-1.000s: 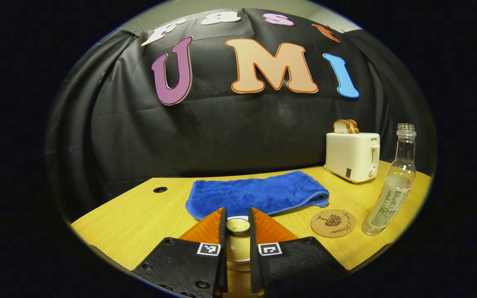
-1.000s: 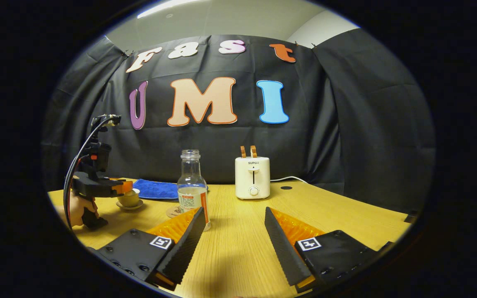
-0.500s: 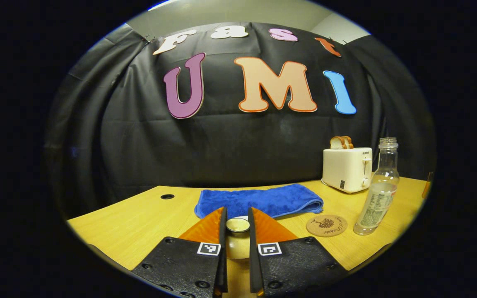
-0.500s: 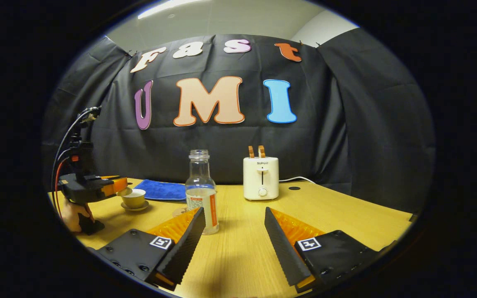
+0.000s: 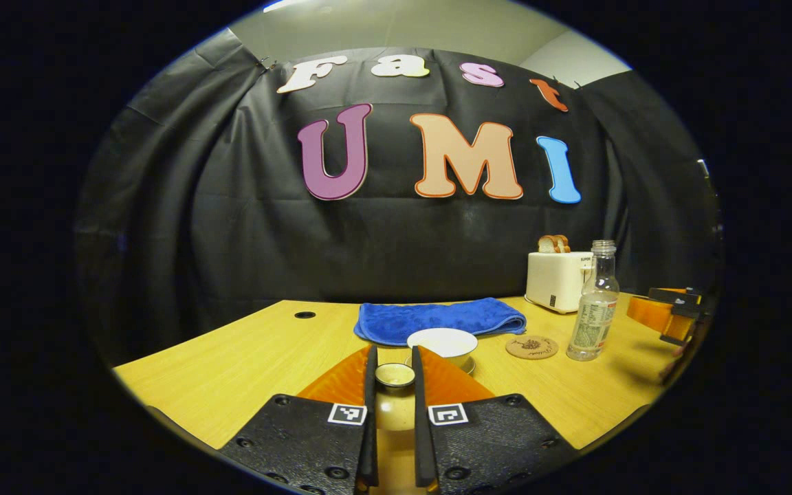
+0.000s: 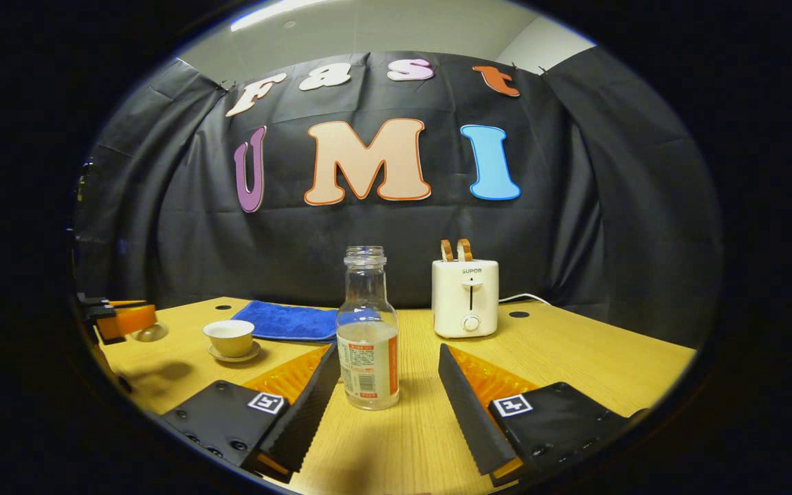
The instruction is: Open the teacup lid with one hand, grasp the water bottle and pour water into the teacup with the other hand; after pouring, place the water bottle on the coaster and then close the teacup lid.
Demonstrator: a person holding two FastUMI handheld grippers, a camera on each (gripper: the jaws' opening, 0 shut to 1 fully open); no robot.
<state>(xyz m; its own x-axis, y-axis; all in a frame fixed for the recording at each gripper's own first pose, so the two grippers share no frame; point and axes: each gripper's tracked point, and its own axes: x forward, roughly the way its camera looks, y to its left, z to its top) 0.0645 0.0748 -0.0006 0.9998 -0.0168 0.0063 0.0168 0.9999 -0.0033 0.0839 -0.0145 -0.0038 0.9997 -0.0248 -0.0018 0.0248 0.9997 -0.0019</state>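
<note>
Coaster (image 5: 531, 346) between teacup (image 5: 442, 344) and water bottle (image 5: 593, 302)

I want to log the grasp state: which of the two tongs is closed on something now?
The left tongs: their fingers pinch the small round teacup lid. The right tongs stand wide open, apart from the clear glass water bottle.

A staged recording booth is shown rather than a real kitchen: black cloth (image 6: 368, 254) is hung as a backdrop ahead of the gripper, beneath a plain office ceiling (image 6: 368, 31). Household props, a toaster (image 6: 465, 298) and blue towel (image 5: 441, 319), are set on a wooden counter (image 6: 575, 357) with cable holes.
</note>
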